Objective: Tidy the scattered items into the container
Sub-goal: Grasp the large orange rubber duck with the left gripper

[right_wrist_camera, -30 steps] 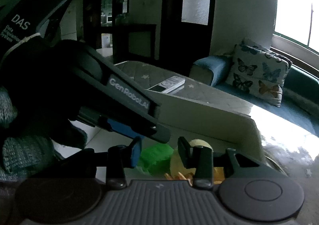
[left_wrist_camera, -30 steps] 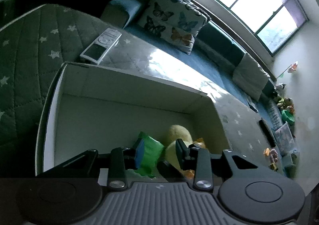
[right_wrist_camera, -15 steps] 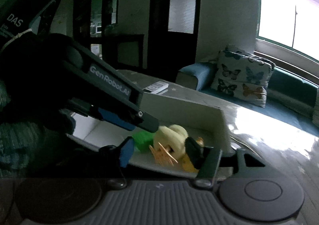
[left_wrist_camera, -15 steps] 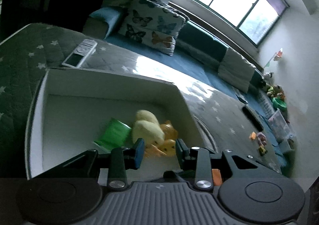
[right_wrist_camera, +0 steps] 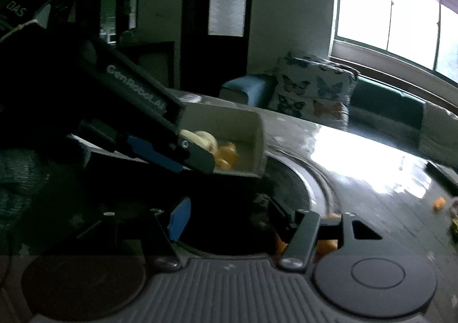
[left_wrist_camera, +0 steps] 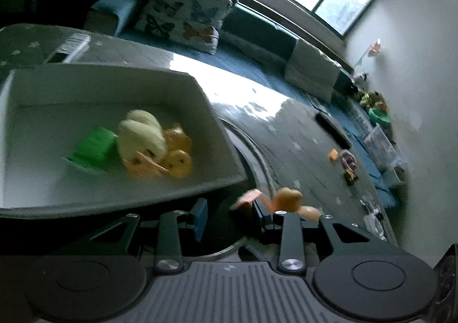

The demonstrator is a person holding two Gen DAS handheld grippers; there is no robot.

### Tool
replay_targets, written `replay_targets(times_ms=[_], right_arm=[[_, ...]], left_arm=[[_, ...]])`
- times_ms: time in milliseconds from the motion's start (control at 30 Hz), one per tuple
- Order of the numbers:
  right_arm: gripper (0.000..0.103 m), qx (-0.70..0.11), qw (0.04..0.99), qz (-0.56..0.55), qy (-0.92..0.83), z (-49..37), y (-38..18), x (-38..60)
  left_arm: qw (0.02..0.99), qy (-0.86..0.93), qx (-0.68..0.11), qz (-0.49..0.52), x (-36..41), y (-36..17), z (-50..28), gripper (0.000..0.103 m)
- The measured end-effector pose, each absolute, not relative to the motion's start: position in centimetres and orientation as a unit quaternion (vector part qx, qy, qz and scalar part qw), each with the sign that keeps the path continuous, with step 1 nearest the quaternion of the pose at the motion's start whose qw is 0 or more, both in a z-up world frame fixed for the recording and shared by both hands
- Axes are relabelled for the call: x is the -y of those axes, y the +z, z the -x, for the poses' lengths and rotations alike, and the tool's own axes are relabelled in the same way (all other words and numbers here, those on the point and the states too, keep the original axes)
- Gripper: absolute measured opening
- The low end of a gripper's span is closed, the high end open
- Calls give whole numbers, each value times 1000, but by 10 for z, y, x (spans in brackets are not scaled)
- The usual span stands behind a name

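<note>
Left wrist view: a smooth white bin (left_wrist_camera: 220, 134) with slanted walls sits on a grey quilted mat (left_wrist_camera: 292, 148) dotted with pale stars. Inside lie a fuzzy pale-yellow plush (left_wrist_camera: 141, 137), a ridged green piece (left_wrist_camera: 93, 148) and some glossy orange toys (left_wrist_camera: 177, 162), all crowded toward its right wall. The left gripper (left_wrist_camera: 229, 214) hangs just outside the bin's near rim, its blue-padded fingers apart with nothing between them. An orange toy (left_wrist_camera: 286, 197) lies on the mat just beyond the right finger, blurred. More small toys (left_wrist_camera: 347, 162) are scattered further off, near a dark flat bar (left_wrist_camera: 329, 128). A butterfly cushion (left_wrist_camera: 183, 19) leans on a blue sofa (left_wrist_camera: 257, 28) under the window.

From the right wrist, the right gripper (right_wrist_camera: 226, 217) has just been opening; its jaws stand apart and empty, over dark floor beside the bin (right_wrist_camera: 257, 134). The left gripper's black body (right_wrist_camera: 128, 111) crosses in front, hiding much of the bin.
</note>
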State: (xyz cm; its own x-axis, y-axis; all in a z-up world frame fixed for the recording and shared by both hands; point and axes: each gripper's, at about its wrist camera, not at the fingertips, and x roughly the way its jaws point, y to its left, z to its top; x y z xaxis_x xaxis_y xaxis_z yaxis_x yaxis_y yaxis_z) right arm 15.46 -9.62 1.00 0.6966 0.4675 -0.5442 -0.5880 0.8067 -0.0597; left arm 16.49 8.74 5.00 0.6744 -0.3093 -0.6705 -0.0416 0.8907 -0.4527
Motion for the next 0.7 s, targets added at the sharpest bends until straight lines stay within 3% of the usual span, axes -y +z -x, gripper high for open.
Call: replay_targets(times_ms=[700], right_arm=[[67, -292, 931, 113, 189, -195, -12, 181]], left_arm=[[873, -129, -421, 209, -17, 33, -201, 36]])
